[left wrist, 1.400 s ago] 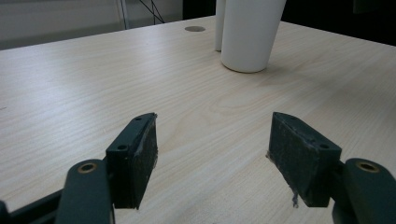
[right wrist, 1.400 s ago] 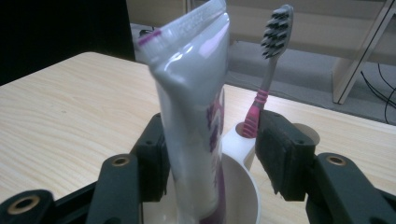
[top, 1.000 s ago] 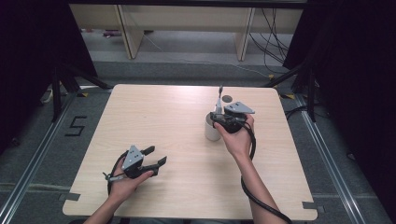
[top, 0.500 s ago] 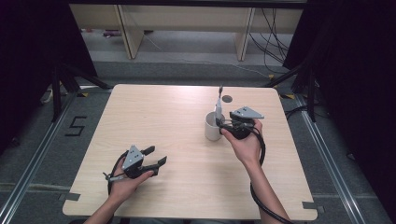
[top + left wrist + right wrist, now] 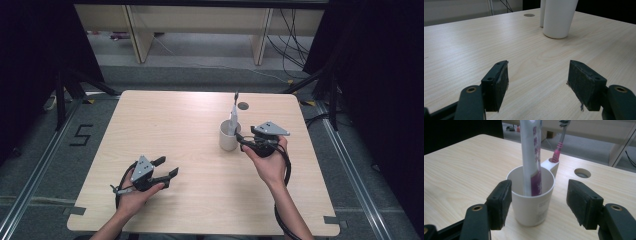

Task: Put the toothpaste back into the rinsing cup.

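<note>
white cup with the toothpaste tube sits right of centre, and the right gripper has backed off it, jaws apart, so the drop-off looks done.

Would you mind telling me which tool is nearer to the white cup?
The right tool. It sits just beside the white cup, jaws open toward it. The left tool rests far off near the table's front-left, also open.
</note>
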### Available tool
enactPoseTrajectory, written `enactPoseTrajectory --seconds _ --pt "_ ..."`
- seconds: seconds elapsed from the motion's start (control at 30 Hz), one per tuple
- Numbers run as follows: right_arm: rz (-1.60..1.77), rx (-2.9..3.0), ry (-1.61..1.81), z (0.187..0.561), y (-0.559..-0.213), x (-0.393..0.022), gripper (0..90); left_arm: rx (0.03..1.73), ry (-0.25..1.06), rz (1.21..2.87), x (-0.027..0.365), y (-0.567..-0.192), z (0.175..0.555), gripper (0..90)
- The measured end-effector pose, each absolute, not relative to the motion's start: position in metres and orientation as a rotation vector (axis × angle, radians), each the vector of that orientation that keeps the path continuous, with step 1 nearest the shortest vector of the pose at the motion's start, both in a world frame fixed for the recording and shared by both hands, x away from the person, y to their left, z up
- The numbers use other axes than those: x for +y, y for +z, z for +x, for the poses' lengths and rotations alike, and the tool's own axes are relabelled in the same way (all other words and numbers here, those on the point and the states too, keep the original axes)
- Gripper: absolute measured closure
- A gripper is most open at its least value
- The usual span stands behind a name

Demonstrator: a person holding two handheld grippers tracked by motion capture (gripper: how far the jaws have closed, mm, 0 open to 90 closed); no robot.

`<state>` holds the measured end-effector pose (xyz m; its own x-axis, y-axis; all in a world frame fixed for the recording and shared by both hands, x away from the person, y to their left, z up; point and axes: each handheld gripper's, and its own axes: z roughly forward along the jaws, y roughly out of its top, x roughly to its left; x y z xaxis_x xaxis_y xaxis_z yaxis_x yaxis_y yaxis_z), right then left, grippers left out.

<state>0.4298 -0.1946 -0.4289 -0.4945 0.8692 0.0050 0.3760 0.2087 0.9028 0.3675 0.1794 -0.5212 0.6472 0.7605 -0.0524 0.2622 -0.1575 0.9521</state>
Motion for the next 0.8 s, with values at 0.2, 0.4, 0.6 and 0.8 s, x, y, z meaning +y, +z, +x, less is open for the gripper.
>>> enactPoseTrajectory --seconds 0.2,0.4,0.6,0.8 --pt "1.187 1.952 1.272 0.418 -0.433 -0.206 38.1 0.831 0.540 1.713 0.179 -0.522 0.368 32.8" --pt "1.183 1.946 1.259 0.408 -0.437 -0.216 38.1 0.833 0.541 1.716 0.179 -0.522 0.368 32.8" --pt "1.169 1.943 1.230 0.400 -0.441 -0.226 38.1 0.836 0.544 1.720 0.180 -0.521 0.367 32.8" --pt "1.213 1.933 1.236 0.389 -0.448 -0.235 38.0 0.836 0.544 1.720 0.180 -0.521 0.367 32.8"
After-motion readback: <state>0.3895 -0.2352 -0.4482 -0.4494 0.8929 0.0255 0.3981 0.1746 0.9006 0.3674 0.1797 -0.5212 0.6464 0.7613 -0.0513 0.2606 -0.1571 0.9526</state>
